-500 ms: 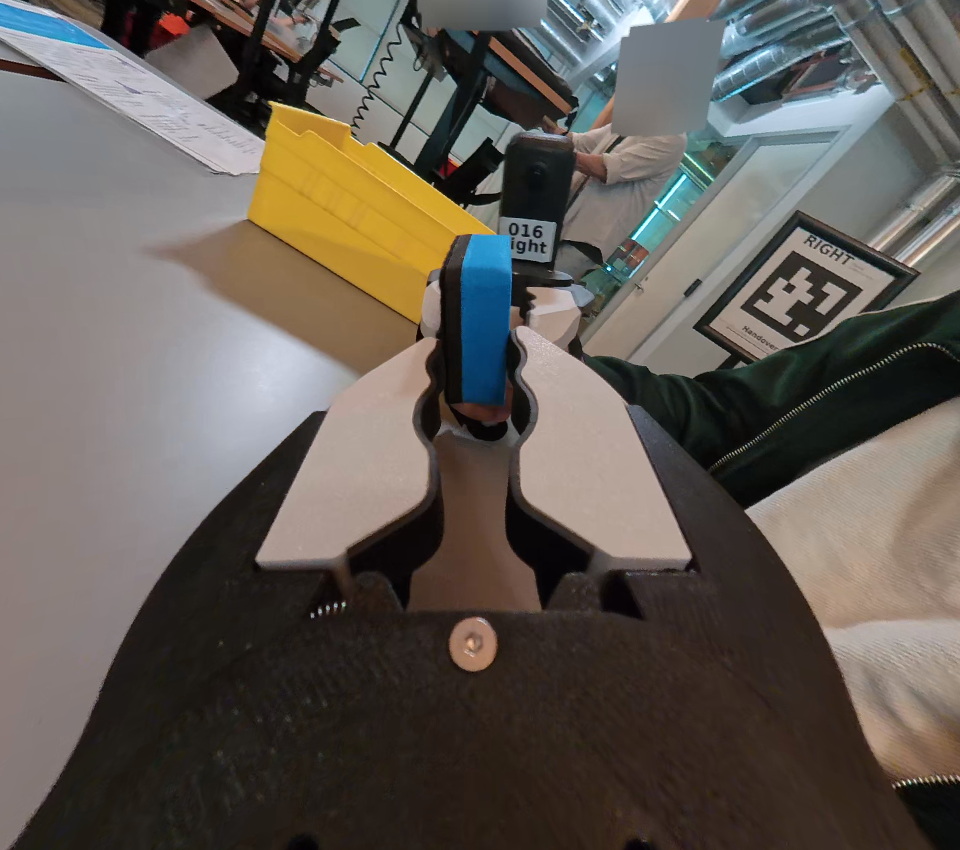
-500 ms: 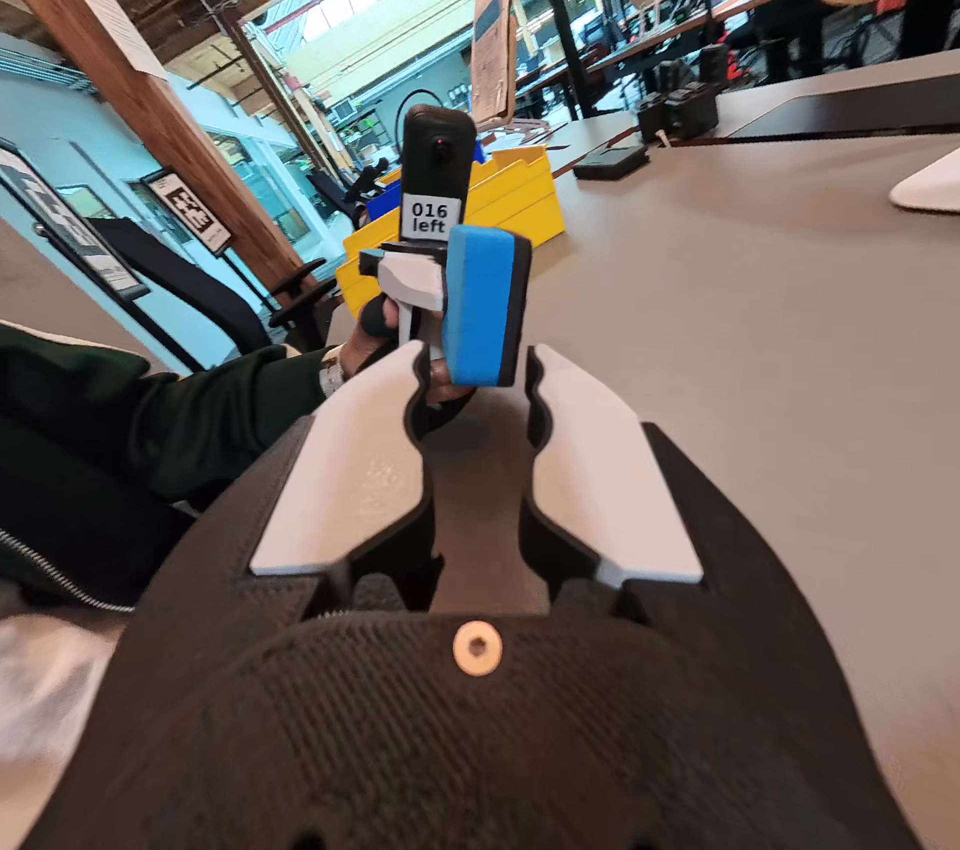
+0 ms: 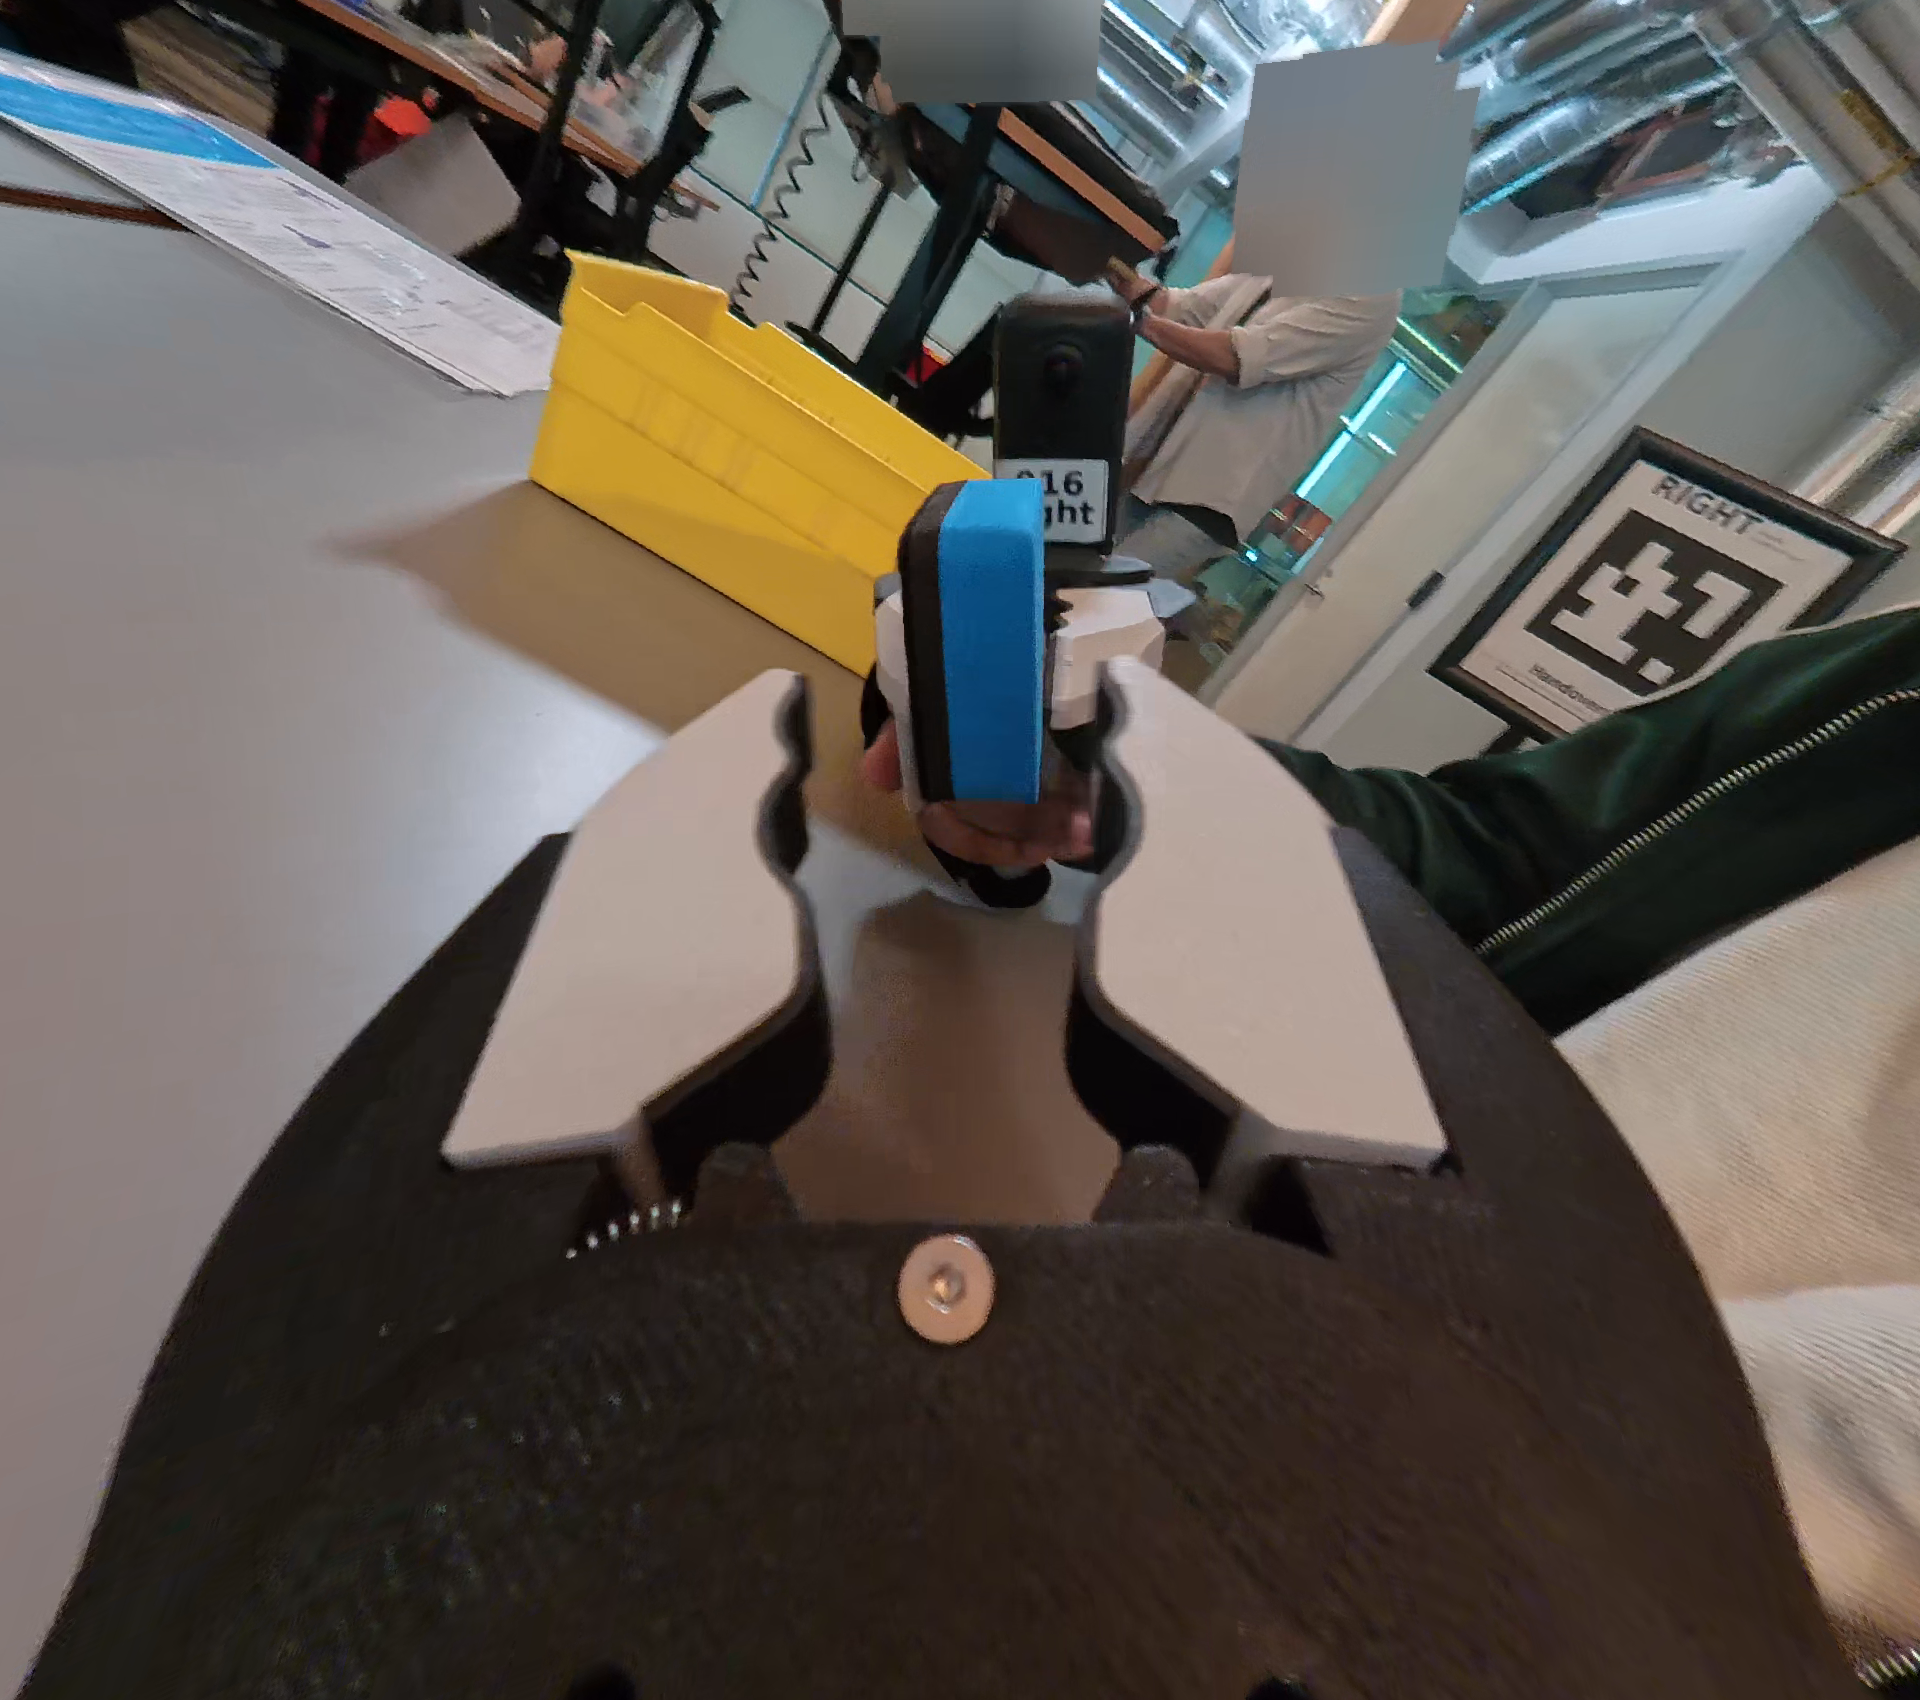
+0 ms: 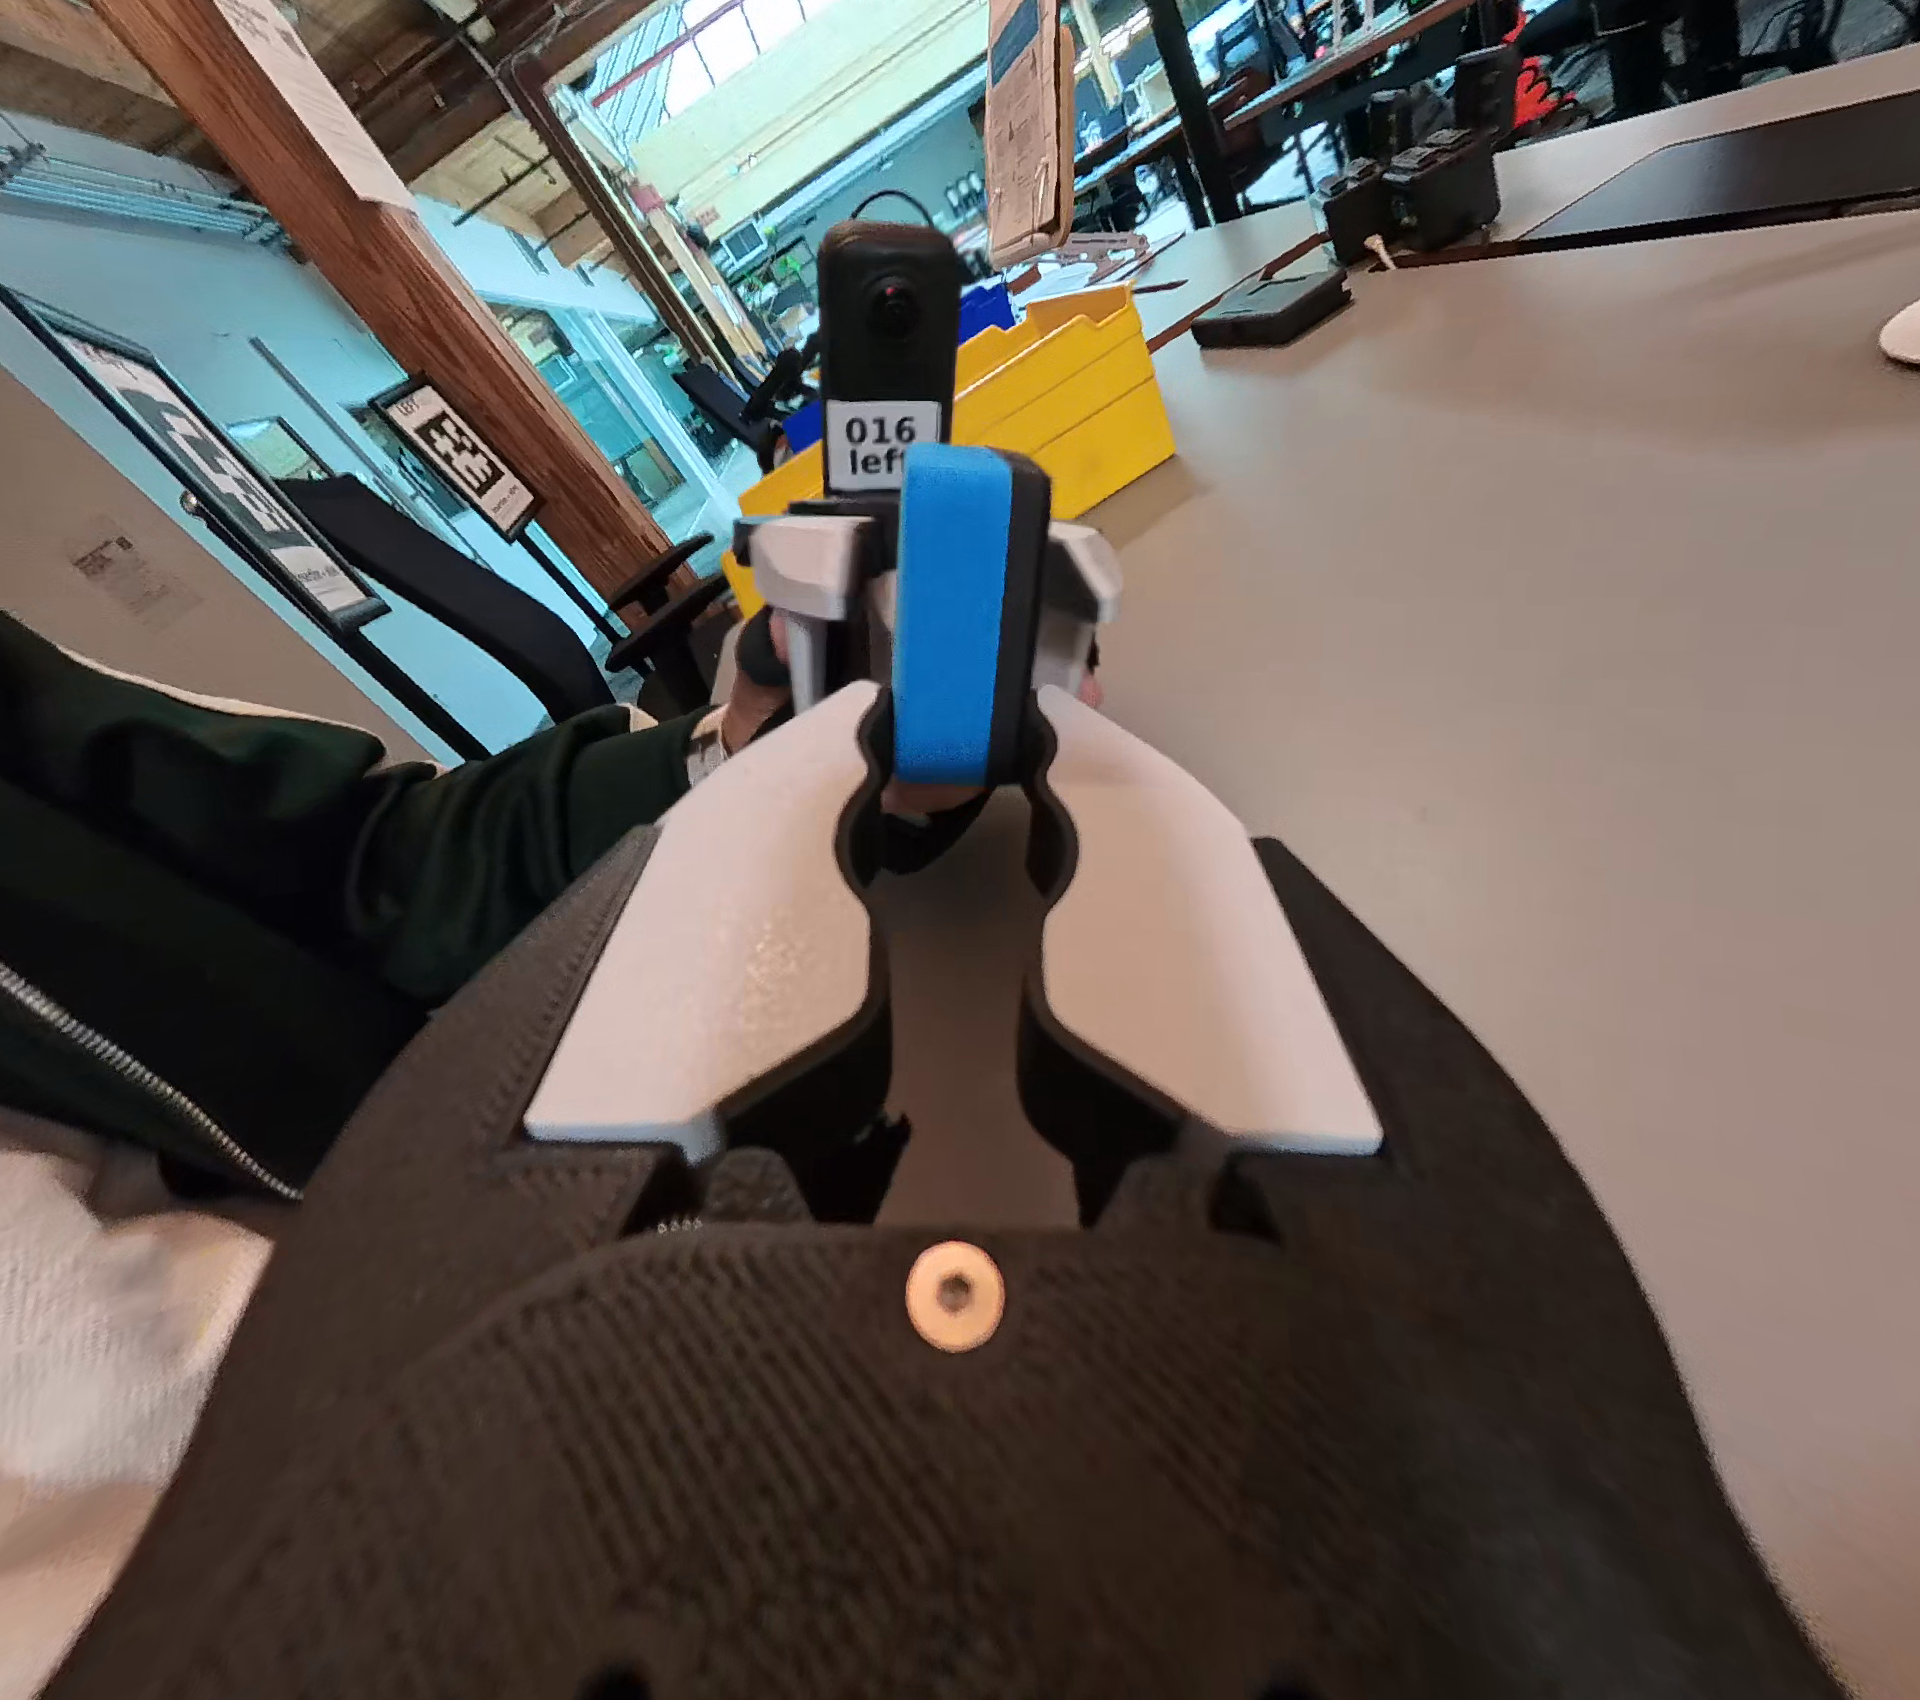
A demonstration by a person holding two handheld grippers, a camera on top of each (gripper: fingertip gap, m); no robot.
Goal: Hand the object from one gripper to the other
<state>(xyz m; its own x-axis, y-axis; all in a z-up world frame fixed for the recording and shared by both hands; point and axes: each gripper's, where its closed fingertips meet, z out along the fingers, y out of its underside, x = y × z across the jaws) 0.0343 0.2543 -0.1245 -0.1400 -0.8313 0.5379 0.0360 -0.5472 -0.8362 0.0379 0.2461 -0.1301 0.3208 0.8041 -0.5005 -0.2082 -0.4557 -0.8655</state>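
Holding the object [image 4: 961, 627] between its fingertips, the right gripper [image 4: 956, 736] is closed on the lower end of it; both white fingers press the piece's sides in the right wrist view. Object: an upright block, blue foam on one face, black backing on the other, raised clear of the grey bench [image 4: 1558, 611].

Left gripper [image 3: 951, 715]: jaws spread wide, with a clear gap on either side of the block [image 3: 977, 642] in the left wrist view. The block stands just ahead of this gripper's fingertips, nearer the right-hand finger [image 3: 1195, 871] than the left-hand one. No contact between this gripper and the block is visible.

The two grippers face each other nose to nose, each carrying a black camera with a white label on top. A hand shows beneath the block in both views; dark green sleeve [image 3: 1610, 777] behind.

Surroundings: yellow bin [image 3: 717, 445] on the bench beyond the left gripper and to its left; printed sheet [image 3: 312, 248] farther left. Seen from the right gripper, the yellow bin [image 4: 1081, 403] lies ahead, behind the opposing gripper.
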